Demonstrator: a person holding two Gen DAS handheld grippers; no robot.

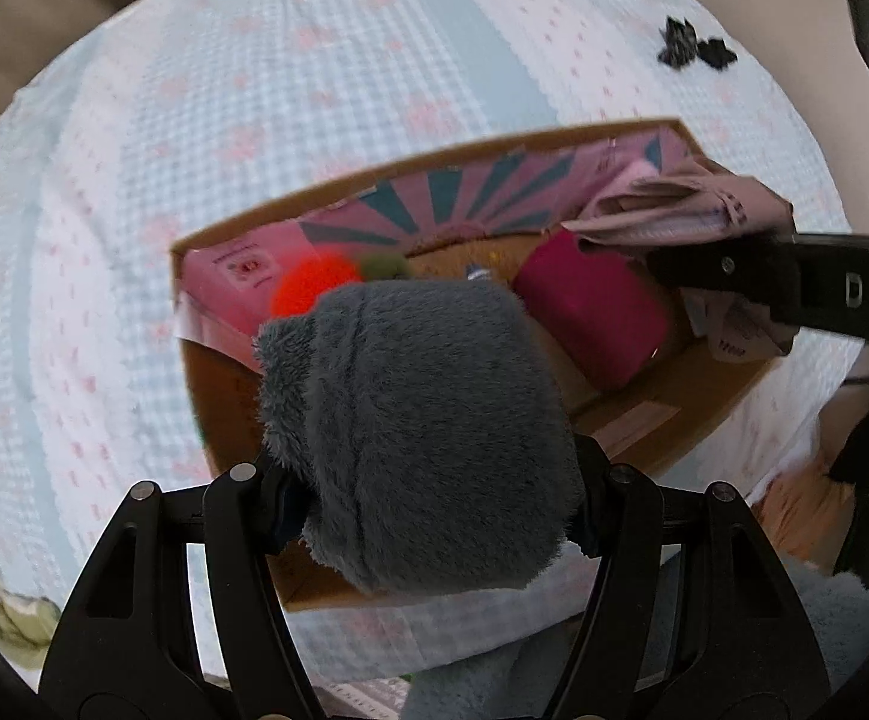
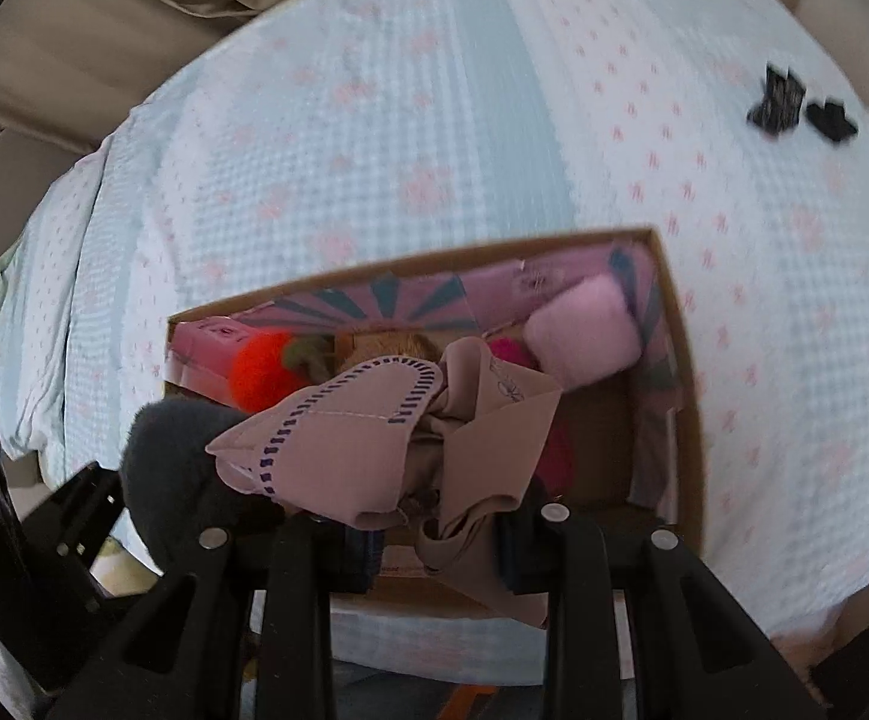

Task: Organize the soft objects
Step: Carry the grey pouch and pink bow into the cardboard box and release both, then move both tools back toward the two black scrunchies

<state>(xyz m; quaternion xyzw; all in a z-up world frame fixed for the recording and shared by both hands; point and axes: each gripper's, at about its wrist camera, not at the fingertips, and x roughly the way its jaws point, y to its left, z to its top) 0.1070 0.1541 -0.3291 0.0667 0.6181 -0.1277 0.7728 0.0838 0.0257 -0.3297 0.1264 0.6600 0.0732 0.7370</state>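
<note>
Over the cardboard box [image 1: 236, 396] on the bed, both loads are carried for dropping in.
Grey plush [image 1: 422, 420] is clamped by the left tongs [image 1: 428, 480]; beige cloth [image 2: 374, 438] is pinched narrow by the right tongs [image 2: 434, 540]; red plush [image 2: 263, 369] sits at 10 o'clock.

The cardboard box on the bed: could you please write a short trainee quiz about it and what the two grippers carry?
1. True or false: the left gripper is shut on a fluffy grey plush item.
2. What does the right gripper hold? A) beige folded cloth with dashed stitching B) red ball C) nothing
3. Name the bright fuzzy item at the left end inside the open brown cardboard box.

Key: 1 true. 2 A. 3 the orange-red pom-pom; a pale pink roll lies at the opposite end.
</note>
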